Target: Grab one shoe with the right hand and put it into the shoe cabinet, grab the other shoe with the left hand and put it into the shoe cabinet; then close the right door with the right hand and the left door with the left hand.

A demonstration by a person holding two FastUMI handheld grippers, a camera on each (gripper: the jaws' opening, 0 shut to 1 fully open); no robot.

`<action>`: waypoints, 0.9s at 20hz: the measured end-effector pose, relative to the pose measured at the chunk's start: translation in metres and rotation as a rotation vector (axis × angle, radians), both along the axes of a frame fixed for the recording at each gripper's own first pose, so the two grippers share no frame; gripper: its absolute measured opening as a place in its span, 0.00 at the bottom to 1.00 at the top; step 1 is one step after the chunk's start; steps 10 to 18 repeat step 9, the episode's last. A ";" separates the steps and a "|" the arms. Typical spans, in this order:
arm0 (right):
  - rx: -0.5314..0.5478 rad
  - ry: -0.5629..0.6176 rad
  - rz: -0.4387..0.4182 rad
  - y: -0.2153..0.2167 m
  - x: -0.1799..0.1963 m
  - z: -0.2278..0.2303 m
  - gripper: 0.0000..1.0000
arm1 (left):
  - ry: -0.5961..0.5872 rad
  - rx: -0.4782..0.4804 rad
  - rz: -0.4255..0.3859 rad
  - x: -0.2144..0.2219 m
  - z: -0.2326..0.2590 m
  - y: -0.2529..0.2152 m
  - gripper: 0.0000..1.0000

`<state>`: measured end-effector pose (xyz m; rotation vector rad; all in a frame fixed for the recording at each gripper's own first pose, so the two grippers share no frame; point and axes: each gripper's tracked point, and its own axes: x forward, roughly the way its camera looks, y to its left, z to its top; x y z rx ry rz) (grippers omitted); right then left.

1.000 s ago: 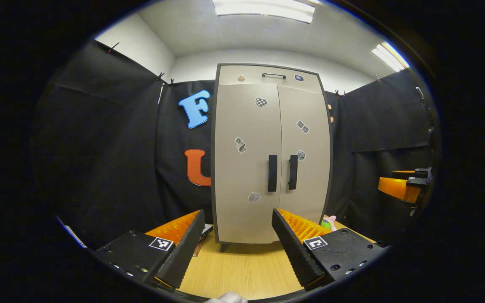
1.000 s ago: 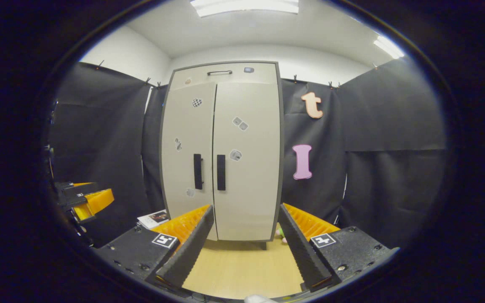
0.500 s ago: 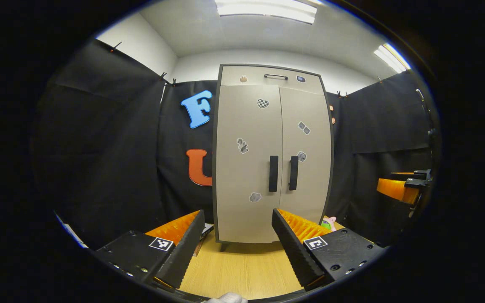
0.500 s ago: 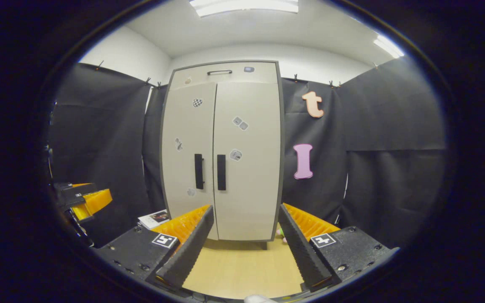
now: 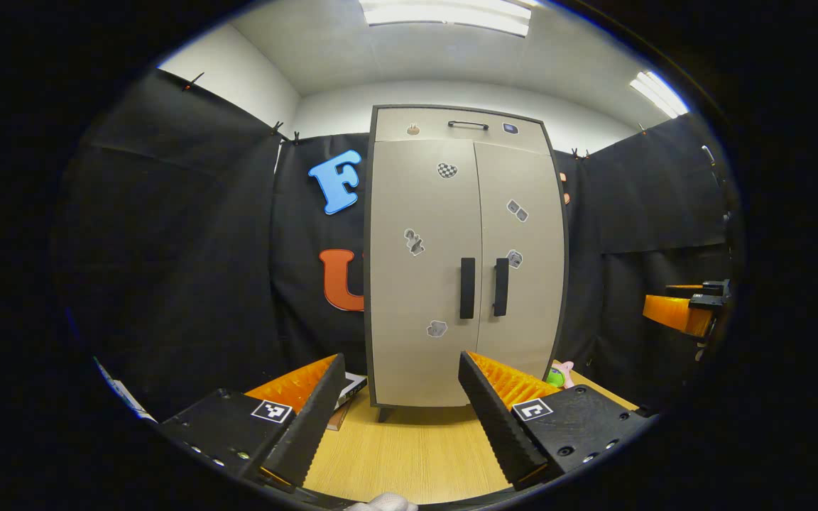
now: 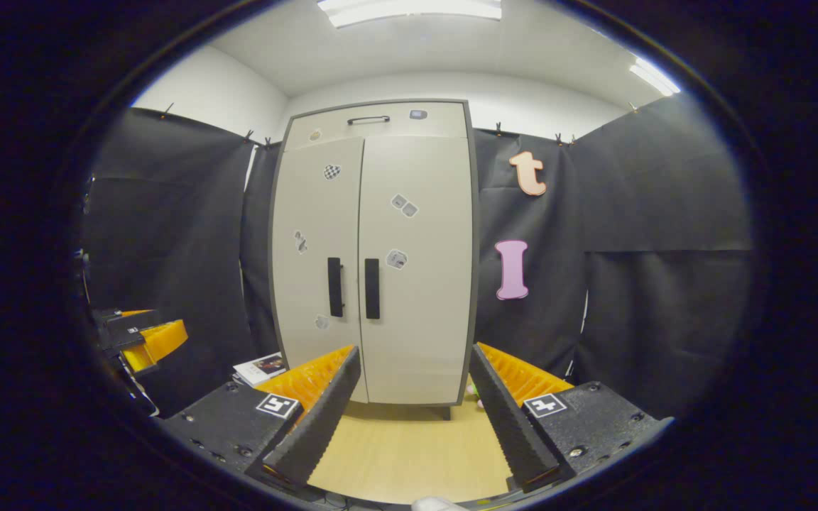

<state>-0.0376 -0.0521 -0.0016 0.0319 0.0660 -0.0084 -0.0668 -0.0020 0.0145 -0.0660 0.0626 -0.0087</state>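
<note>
A tall beige shoe cabinet stands on the wooden table with both doors shut; two dark vertical handles sit side by side at the middle seam. My left gripper stands open in front of it, nothing between its fingers. My right gripper is open too and holds nothing. In the left gripper view the right gripper shows at the far right edge; in the right gripper view the left gripper shows at the far left.
A drawer with a dark handle tops the cabinet. A booklet lies on the table by the cabinet's left foot. A small pink and green toy sits by its right side. Bare wooden tabletop lies before the cabinet.
The left gripper view has drifted slightly, so the cabinet sits a little to the right in it. The right gripper view is nearly unchanged. Both grippers stay open.
</note>
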 end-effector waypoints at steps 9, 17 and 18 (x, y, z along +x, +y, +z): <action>-0.012 -0.005 -0.006 -0.003 -0.004 0.004 1.00 | -0.010 0.012 0.010 0.003 0.005 0.002 0.96; -0.012 -0.005 -0.006 -0.003 -0.004 0.004 1.00 | -0.010 0.012 0.010 0.003 0.005 0.002 0.96; -0.012 -0.005 -0.006 -0.003 -0.004 0.004 1.00 | -0.010 0.012 0.010 0.003 0.005 0.002 0.96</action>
